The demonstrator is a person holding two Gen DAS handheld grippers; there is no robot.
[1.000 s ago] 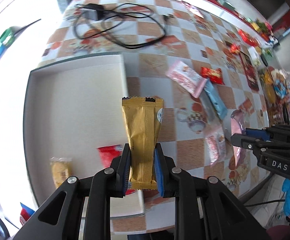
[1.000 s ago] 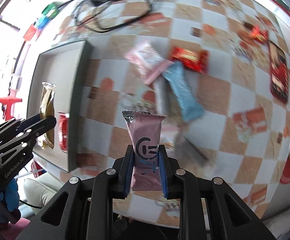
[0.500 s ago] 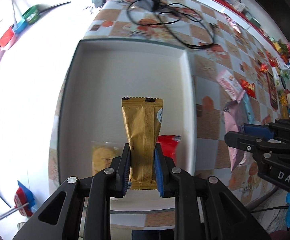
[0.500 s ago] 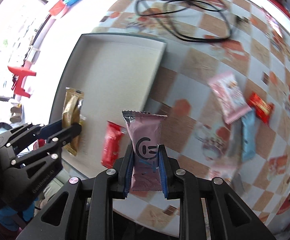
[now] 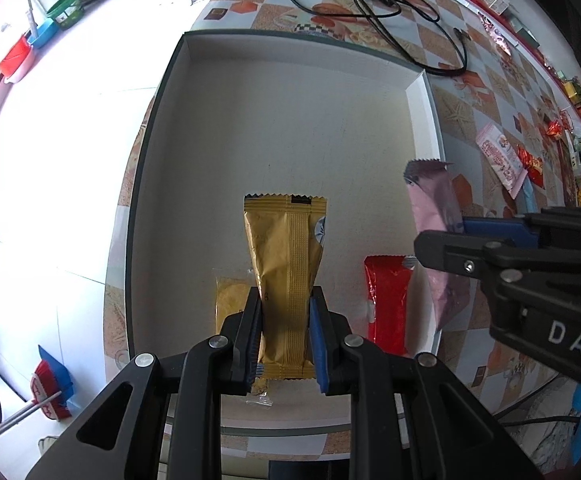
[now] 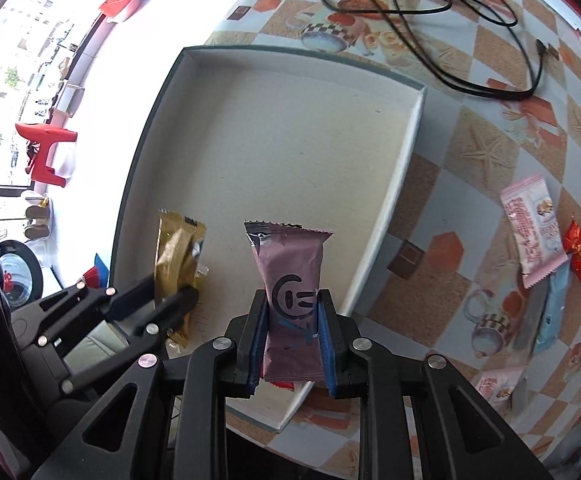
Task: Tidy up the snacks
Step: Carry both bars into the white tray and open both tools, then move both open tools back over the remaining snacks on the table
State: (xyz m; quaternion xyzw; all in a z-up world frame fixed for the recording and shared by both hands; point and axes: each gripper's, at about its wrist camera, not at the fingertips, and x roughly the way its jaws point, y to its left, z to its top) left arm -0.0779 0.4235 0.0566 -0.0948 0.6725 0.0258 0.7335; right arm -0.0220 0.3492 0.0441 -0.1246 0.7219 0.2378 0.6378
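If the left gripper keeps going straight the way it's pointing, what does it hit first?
Most likely the bare floor of the white tray. The left gripper, shut on the gold snack packet, points there; depth is uncertain.

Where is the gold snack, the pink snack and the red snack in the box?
gold snack [image 5: 286, 264]: left wrist view, middle of the wrapper above the fingers.
pink snack [image 6: 290, 264]: right wrist view, wrapper front above the logo.
red snack [image 5: 386, 304]: left wrist view, middle of the packet.
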